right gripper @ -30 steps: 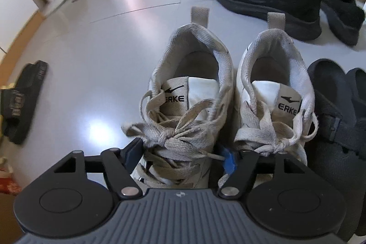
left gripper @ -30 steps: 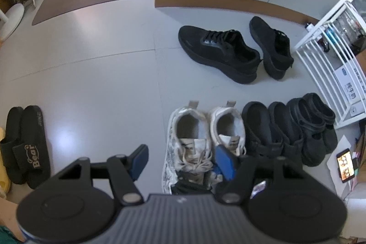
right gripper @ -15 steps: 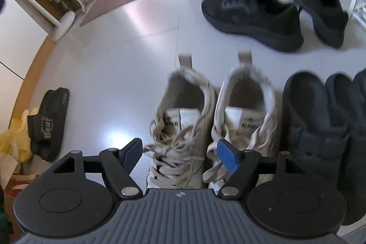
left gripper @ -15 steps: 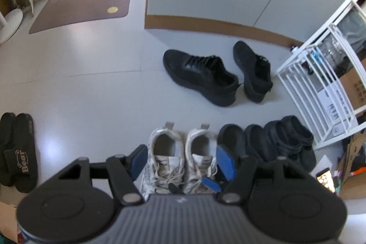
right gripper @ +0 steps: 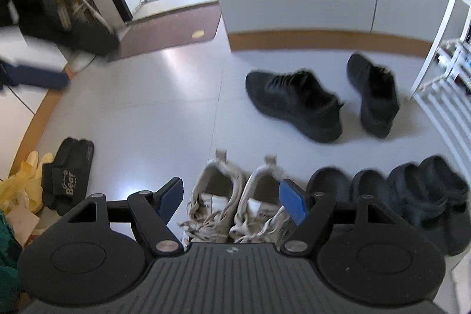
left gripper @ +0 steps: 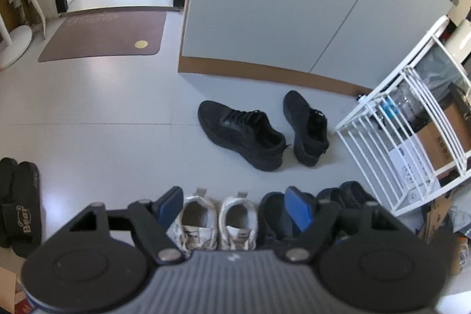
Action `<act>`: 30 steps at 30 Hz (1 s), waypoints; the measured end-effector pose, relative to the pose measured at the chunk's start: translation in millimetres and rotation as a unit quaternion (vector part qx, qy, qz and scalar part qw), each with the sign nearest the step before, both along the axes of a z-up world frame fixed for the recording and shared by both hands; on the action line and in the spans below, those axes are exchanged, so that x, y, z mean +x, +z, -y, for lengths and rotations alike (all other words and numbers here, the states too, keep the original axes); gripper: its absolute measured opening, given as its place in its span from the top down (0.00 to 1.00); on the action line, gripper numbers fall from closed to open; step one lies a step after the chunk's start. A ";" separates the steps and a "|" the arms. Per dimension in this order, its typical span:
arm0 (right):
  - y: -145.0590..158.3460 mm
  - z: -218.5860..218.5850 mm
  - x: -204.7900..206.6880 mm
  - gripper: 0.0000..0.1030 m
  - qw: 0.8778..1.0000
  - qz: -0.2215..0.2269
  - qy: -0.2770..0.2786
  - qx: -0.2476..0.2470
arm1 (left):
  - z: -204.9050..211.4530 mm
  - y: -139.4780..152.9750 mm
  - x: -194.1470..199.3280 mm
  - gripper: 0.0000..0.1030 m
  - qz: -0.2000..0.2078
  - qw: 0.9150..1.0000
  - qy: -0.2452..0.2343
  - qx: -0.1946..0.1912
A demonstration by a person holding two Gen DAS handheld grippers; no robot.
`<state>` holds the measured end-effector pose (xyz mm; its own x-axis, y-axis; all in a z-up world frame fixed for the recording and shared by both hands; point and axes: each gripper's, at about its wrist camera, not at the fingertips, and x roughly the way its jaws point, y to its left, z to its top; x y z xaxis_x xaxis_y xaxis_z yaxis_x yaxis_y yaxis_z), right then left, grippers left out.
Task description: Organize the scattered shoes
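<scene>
Left wrist view: the left gripper (left gripper: 234, 209) fills the bottom of the frame, its jaws wide apart and holding nothing. The grey floor (left gripper: 103, 119) is open across the middle and left of the frame. Its far edge is the white cabinet (left gripper: 279, 5) with a brown base strip, at the top centre. A brown mat (left gripper: 103, 36) lies at the upper left before a doorway. The white rack (left gripper: 397, 137) closes the right side.

The black sneakers (left gripper: 244, 134) lie in the centre, apart from each other and at different angles; the right one is near the rack's corner. The white sneakers (left gripper: 217, 221) stand side by side, heels up in the frame, between the blue pads at the bottom centre. Just right of them are dark clogs (left gripper: 273, 217), partly hidden by the right pad. Black slides (left gripper: 19, 202) with the word "Bear" lie at the left edge, well apart from the others.

In the right wrist view, the right gripper (right gripper: 232, 199) also has its jaws wide and empty. The white sneakers (right gripper: 235, 199), with loose laces, are at the bottom centre. The clogs (right gripper: 388, 193), four in a row, are to their right. The black sneakers (right gripper: 297, 105) are blurred at the centre right. The slides (right gripper: 66, 171) are at the left, touching something yellow (right gripper: 20, 187). The open floor (right gripper: 147, 114) lies between.
</scene>
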<state>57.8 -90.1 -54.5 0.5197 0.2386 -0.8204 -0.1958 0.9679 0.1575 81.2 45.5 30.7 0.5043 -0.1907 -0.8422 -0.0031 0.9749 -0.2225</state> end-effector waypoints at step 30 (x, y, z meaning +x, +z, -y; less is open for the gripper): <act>73.1 91.9 8.7 0.14 0.997 0.031 -0.001 -0.074 | 72.8 -12.3 -4.5 0.21 0.021 0.998 -0.048 0.023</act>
